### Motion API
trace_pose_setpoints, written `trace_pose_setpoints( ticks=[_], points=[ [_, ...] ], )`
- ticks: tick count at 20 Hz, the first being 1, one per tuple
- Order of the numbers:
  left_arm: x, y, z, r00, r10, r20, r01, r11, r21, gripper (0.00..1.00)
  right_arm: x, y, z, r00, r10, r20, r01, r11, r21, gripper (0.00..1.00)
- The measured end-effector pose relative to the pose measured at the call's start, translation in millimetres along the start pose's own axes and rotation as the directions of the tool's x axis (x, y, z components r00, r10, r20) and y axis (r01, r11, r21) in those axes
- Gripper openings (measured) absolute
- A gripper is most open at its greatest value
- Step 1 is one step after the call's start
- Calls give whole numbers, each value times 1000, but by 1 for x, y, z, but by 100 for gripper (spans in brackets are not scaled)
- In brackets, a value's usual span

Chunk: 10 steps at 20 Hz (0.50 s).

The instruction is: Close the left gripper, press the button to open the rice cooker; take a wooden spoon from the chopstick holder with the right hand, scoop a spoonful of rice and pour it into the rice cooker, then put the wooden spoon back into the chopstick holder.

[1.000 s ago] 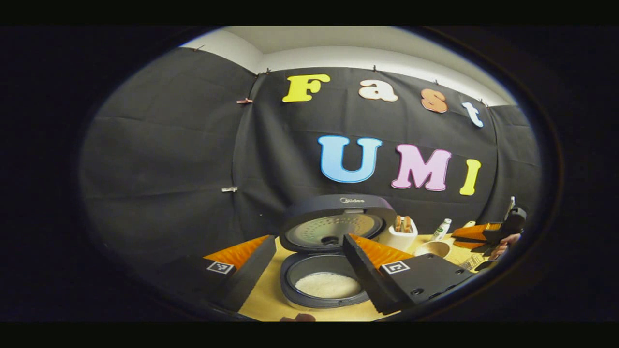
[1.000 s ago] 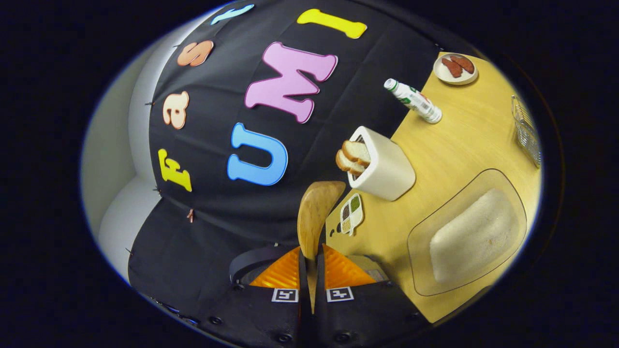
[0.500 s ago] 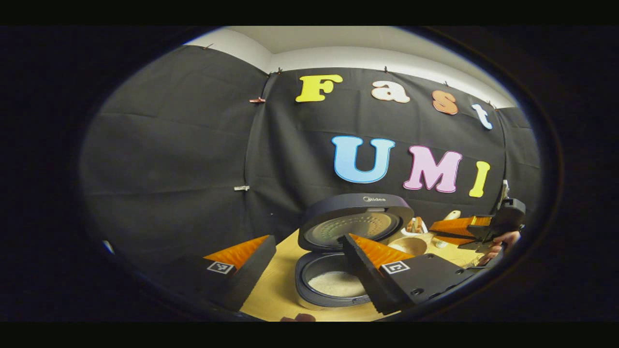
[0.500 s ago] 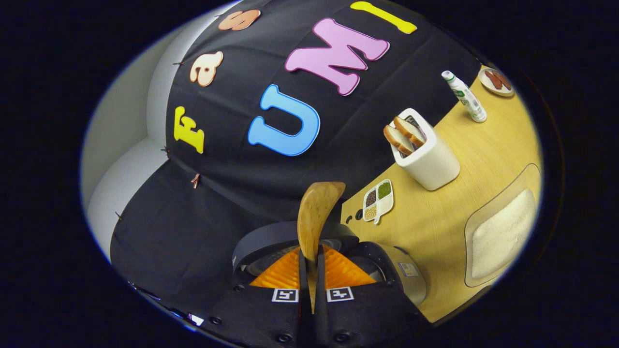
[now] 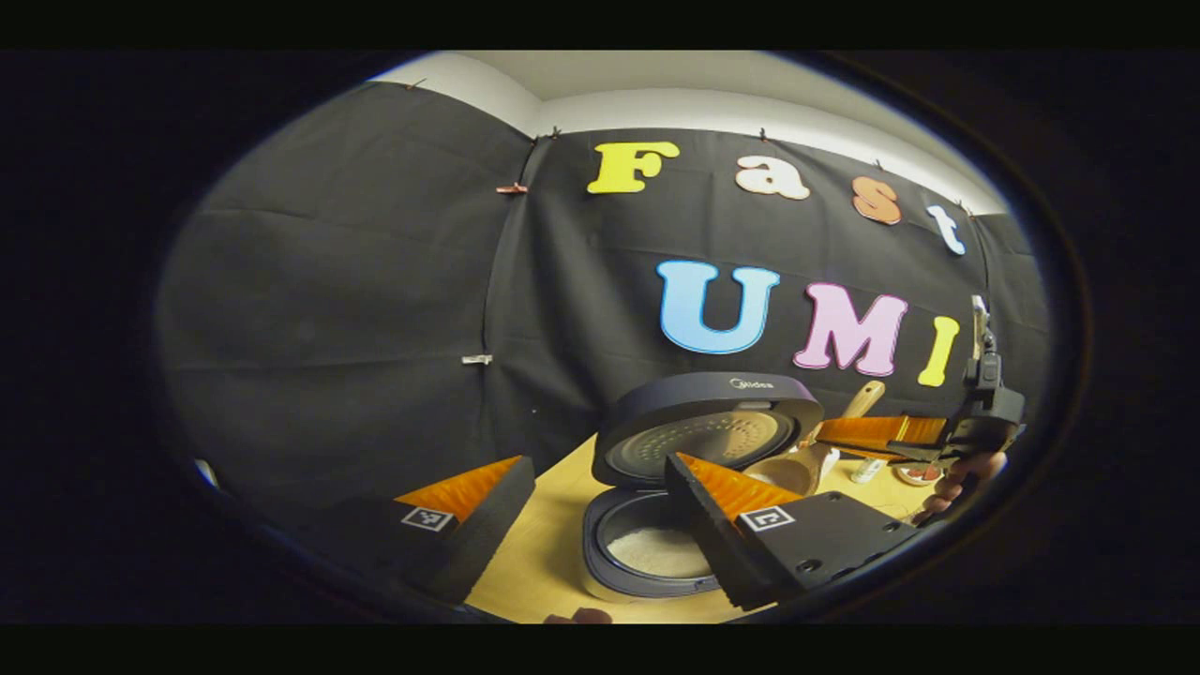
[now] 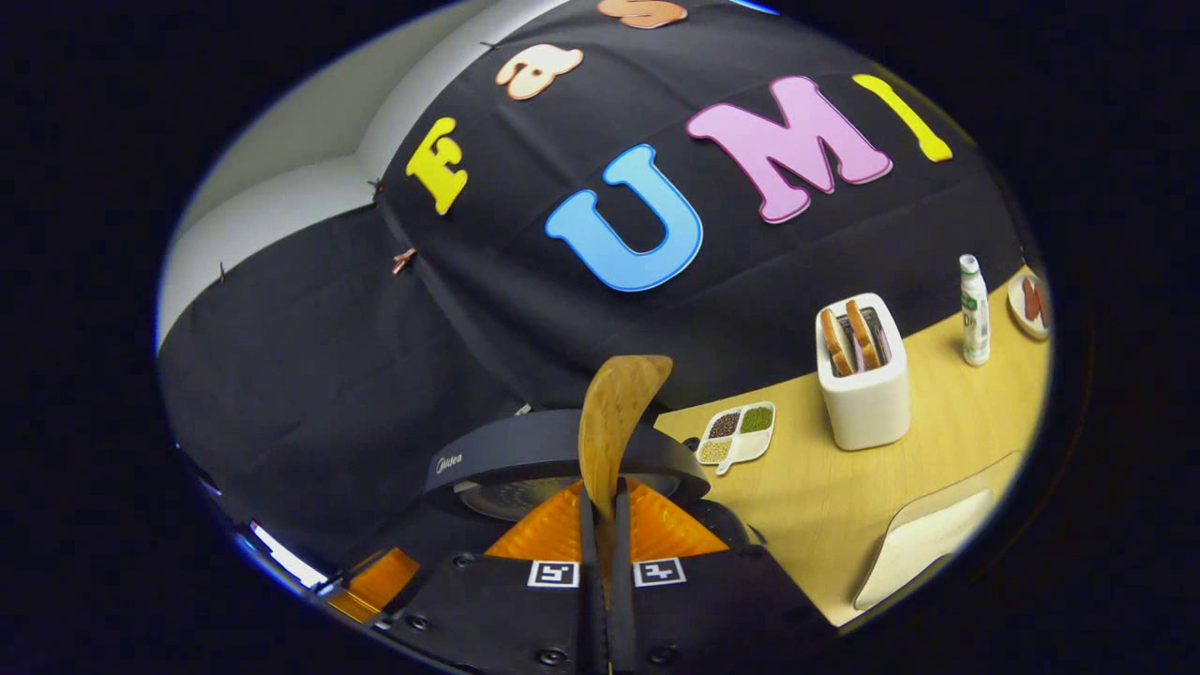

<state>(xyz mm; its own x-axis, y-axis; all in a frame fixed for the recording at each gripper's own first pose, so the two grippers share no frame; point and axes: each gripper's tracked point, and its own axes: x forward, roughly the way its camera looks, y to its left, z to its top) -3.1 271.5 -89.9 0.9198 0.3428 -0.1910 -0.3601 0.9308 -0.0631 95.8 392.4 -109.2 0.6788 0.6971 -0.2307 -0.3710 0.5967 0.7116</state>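
The rice cooker (image 5: 656, 562) stands open on the wooden table, lid (image 5: 712, 422) upright, white rice in its pot. My left gripper (image 5: 598, 464) hangs open in front of it, holding nothing. Past the cooker's right side, the right gripper (image 5: 881, 433) holds the wooden spoon (image 5: 783, 469), its bowl close to the lid's right edge. In the right gripper view, my right gripper (image 6: 600, 487) is shut on the spoon (image 6: 614, 422), which stands up over the cooker lid (image 6: 525, 455). Whether rice lies in the spoon I cannot tell.
A white toaster (image 6: 862, 394) with bread slices, a small divided dish of grains (image 6: 736, 433), a bottle (image 6: 973, 309) and a plate (image 6: 1029, 305) stand on the table. A clear tray of rice (image 6: 928, 544) lies at the near right. A hand (image 5: 956, 473) holds the right gripper.
The right gripper has swung from above the rice tray towards the cooker with the spoon, levelling out. The left gripper drifted left, still open.
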Motion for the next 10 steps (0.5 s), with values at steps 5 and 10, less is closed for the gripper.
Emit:
trace_pose_setpoints(
  ticks=[5, 10],
  points=[
    [7, 1, -4, 1000, 0, -8, -1, 1000, -15, 92, 4, 7, -10, 1000, 21, -4, -21, 994, -109, 6],
    [13, 1, -7, 1000, 0, -12, 0, 1000, -23, 95, 6, 12, -8, 999, 42, 15, -38, 980, -197, 6]
  ],
)
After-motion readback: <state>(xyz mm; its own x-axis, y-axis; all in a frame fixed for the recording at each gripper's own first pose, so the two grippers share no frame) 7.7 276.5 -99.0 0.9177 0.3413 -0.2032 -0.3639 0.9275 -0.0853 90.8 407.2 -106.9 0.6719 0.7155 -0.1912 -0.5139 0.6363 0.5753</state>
